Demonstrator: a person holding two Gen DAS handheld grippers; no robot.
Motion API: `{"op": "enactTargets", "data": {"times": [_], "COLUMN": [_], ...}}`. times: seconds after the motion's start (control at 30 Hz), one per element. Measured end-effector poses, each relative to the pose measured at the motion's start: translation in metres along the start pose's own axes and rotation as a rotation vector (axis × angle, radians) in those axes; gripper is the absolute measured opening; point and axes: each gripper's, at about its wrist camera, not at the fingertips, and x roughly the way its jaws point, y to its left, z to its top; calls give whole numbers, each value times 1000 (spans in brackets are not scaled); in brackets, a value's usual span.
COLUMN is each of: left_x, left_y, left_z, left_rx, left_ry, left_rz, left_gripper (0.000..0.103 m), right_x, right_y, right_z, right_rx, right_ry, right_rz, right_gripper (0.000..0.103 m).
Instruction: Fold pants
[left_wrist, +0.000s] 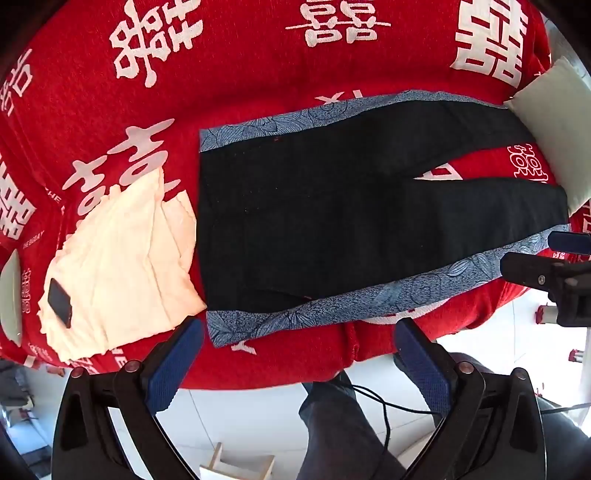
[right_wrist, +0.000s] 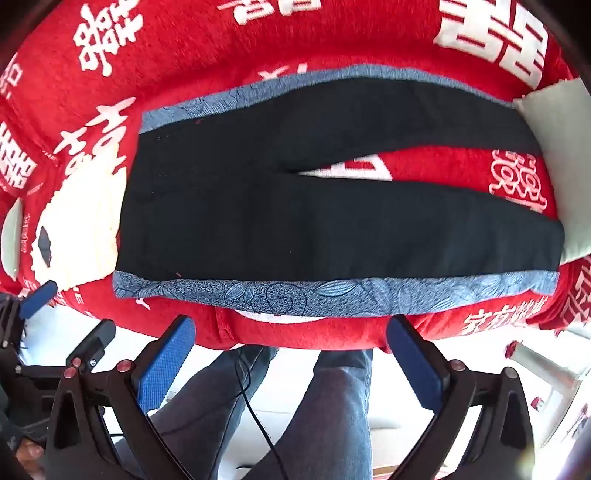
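**Pants flat on the bed, both tongs spread at the near edge**

We see the pants (left_wrist: 332, 206) lying flat on the red cover (left_wrist: 258, 74) of the bed, not yet folded. Their long axis runs side to side, along the near edge of the bed: the waistband sits to the left beside a cream cloth (left_wrist: 122, 266), and the two legs run off to the right, parted in a narrow V, with their hems close to a white pillow (left_wrist: 550, 136). A blue patterned band lines each outer side of the pants.

Our left tongs (left_wrist: 299, 362) hang over the near edge of the bed, spread wide and holding nothing, roughly level with the waist end. Our right tongs (right_wrist: 291, 354) are likewise spread and bare, over the same edge but nearer the legs.

The pants lie ahead of both tongs, across the near edge, with the near leg closest. So we judge the left hand better placed for the waistband corner and the right for the near hem, should the first fold bring one leg over the other
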Motion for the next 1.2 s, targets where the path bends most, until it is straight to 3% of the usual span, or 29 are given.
{"op": "enactTargets", "data": {"times": [0.1,0.2,0.3,0.43,0.53,0.7,0.93,1.2], "left_x": [3,-11,-22,-21,-24,-27,-26,-27], "left_y": [-3,1,7,-1,-3,-2,5,5], "left_z": [0,2,15,21,20,21,19,22], "left_rx": [-11,0,4,19,19,11,-26,-24], "left_ry": [22,-16,-5,51,41,34,50,48], "left_rz": [-48,-61,-113,-111,-91,-59,-70,-23], "left_gripper": [103,103,103,103,103,103,103,103], "right_x": [2,-4,-11,-8,-9,-15,-17,-16], "right_y": [-7,-6,7,15,18,15,-3,-14], "right_z": [-2,8,9,6,9,15,13,11], "right_rx": [-9,-14,-72,-123,-137,-128,-45,9], "right_ry": [-7,46,82,104,95,73,76,73], "right_rz": [11,24,-14,-27,-82,-90,-92,-86], "right_gripper": [103,103,103,103,103,103,103,103]}}
